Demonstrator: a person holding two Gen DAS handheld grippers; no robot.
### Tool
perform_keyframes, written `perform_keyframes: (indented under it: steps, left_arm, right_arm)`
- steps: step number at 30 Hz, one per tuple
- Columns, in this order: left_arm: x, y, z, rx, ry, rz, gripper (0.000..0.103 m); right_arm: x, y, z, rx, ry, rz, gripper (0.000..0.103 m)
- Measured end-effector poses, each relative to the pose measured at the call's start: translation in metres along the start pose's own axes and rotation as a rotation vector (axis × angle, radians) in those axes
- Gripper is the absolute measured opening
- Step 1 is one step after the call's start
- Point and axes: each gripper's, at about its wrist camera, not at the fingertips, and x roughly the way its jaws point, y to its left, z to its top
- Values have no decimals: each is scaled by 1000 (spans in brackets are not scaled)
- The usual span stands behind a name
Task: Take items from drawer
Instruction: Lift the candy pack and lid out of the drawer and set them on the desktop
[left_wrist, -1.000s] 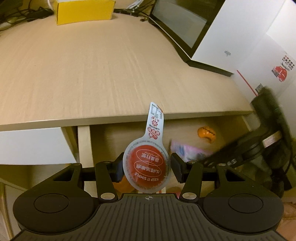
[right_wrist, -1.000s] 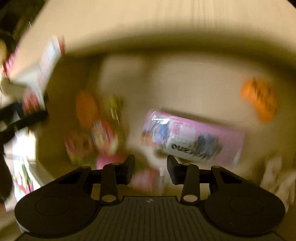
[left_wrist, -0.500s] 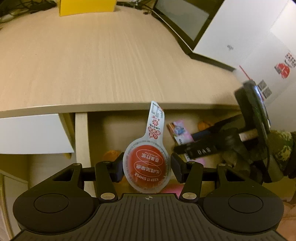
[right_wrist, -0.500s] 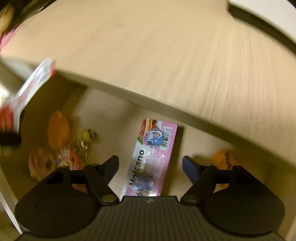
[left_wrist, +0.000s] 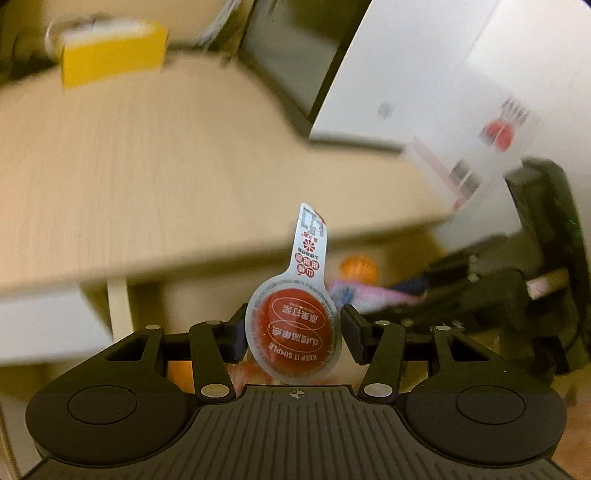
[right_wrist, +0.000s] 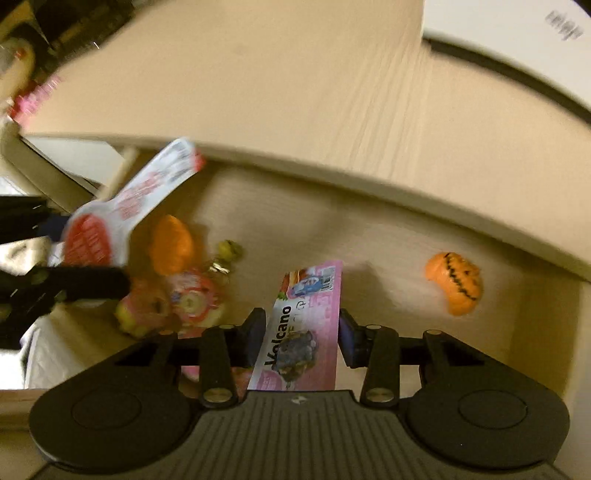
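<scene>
My left gripper (left_wrist: 291, 332) is shut on a small red jelly cup (left_wrist: 293, 338) whose white lid tab sticks up, held above the open drawer (right_wrist: 369, 229). In the right wrist view the same cup (right_wrist: 88, 240) shows blurred at the left. My right gripper (right_wrist: 301, 332) has a pink "Volcano" snack packet (right_wrist: 306, 314) between its jaws; they are closing and the pads press its long edges. The packet's far end reaches out over the drawer floor. From the left wrist the right gripper (left_wrist: 480, 291) shows low at the right, over the drawer.
An orange pumpkin toy (right_wrist: 456, 282) lies at the drawer's right. Several small toys (right_wrist: 195, 299), an orange one (right_wrist: 171, 243) among them, crowd its left side. The wooden desktop (left_wrist: 147, 166) overhangs the drawer, with a yellow box (left_wrist: 110, 51) and a dark screen (left_wrist: 295, 55) at the back.
The right jaws opened wide, then closed onto the pink packet, and the gripper has risen with it. The left gripper has lifted slightly, still holding the jelly cup.
</scene>
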Motion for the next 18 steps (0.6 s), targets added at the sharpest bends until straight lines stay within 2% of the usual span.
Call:
perform_keyframes:
  steps: [5, 9, 10, 12, 13, 15, 18]
  left_arm:
    - [-15, 5, 54, 20, -146, 12, 56]
    - [2, 18, 95, -1, -175, 59, 56]
    - [11, 22, 104, -20, -170, 68, 56]
    - [30, 32, 116, -62, -163, 82, 56]
    - [39, 36, 118, -73, -163, 92, 56]
    - [57, 43, 120, -86, -154, 116, 57]
    - [80, 57, 118, -107, -117, 131, 57]
  right_arm:
    - [-84, -2, 7, 39, -218, 32, 40]
    - [-123, -3, 31, 37, -360, 10, 40]
    - [-116, 22, 43, 34, -381, -1, 40]
    - [-107, 21, 57, 24, -405, -40, 40]
    - [-104, 6, 62, 21, -406, -54, 40]
    - [-92, 4, 76, 7, -393, -74, 40]
    - [-43, -14, 88, -35, -359, -113, 40]
